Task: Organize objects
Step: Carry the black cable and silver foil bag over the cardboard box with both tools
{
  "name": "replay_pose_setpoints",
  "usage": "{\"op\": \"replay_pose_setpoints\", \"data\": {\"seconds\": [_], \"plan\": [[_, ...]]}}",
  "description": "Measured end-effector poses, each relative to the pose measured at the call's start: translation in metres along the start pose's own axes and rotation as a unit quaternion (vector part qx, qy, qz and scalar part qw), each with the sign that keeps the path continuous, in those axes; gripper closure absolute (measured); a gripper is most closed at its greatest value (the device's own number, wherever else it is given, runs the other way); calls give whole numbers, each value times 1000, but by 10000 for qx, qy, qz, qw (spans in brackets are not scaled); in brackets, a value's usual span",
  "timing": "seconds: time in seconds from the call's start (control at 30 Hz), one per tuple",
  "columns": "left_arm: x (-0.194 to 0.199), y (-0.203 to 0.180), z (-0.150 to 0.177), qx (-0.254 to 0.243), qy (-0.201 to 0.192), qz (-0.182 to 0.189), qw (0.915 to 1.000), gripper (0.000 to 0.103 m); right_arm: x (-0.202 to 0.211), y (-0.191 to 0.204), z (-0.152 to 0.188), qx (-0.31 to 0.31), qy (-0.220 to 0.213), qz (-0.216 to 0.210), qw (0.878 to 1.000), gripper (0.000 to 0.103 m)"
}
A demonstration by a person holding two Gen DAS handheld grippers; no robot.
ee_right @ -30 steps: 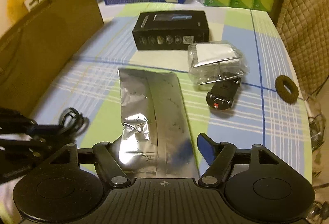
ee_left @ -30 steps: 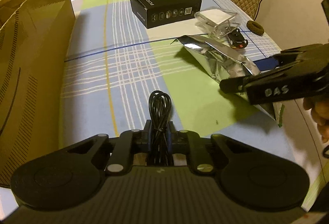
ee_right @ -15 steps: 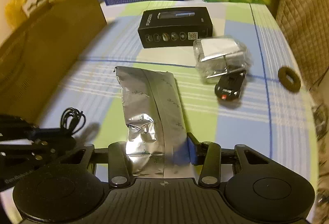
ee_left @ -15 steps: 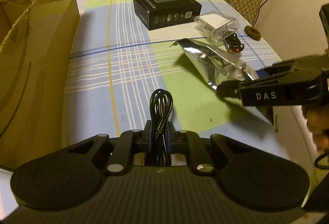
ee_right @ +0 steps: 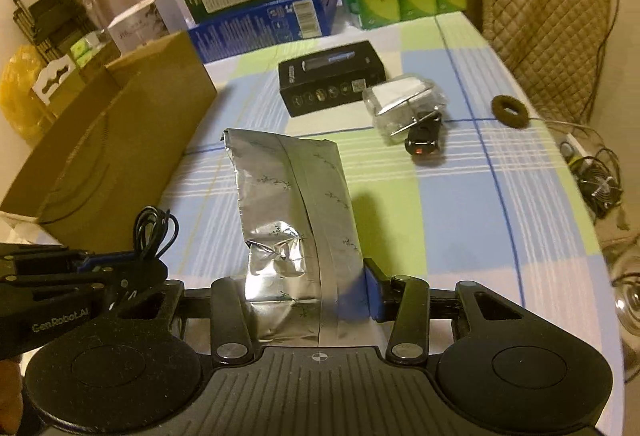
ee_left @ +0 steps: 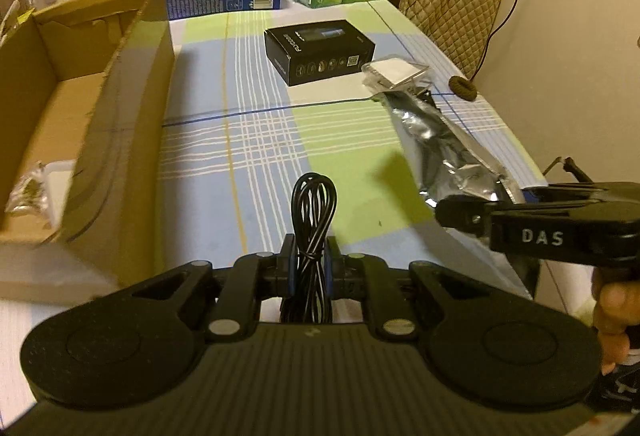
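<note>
A: Cable (ee_left: 314, 204) is pinched between the closed jaws of the left gripper (ee_left: 308, 260), held above the surface (ee_left: 260, 140) just right of the box (ee_left: 80, 108). A loop could be snagged on the box wall if it is swung across low.

B: Agreed. And the foil bag (ee_right: 296, 212), right of the box, is clamped at its near end by the right gripper (ee_right: 308, 300), jaws closed on it. Only an edge is held, so it could be bent or let slip when carried.
</note>
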State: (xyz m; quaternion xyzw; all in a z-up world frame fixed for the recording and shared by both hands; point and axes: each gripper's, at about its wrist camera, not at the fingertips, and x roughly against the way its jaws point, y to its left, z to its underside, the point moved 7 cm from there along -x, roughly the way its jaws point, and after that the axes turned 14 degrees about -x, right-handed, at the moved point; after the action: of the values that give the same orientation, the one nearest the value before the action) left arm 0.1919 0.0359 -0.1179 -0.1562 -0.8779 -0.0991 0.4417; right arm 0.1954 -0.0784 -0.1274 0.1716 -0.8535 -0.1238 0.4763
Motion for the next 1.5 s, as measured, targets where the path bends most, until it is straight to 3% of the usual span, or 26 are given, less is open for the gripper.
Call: {"op": "replay_pose_setpoints", "data": {"seconds": [0.33,0.67,1.5], "plan": [[60,-9,21,47,-216,-56,9997,93,63,27,20,108,-296,18,9995,62],[95,-11,35,56,-383,-121,9992,93,91,41,32,222,-416,-57,9989,62],[122,12,38,124,-550,-236,9981,93,89,65,40,408,-352,-192,9984,62]]}}
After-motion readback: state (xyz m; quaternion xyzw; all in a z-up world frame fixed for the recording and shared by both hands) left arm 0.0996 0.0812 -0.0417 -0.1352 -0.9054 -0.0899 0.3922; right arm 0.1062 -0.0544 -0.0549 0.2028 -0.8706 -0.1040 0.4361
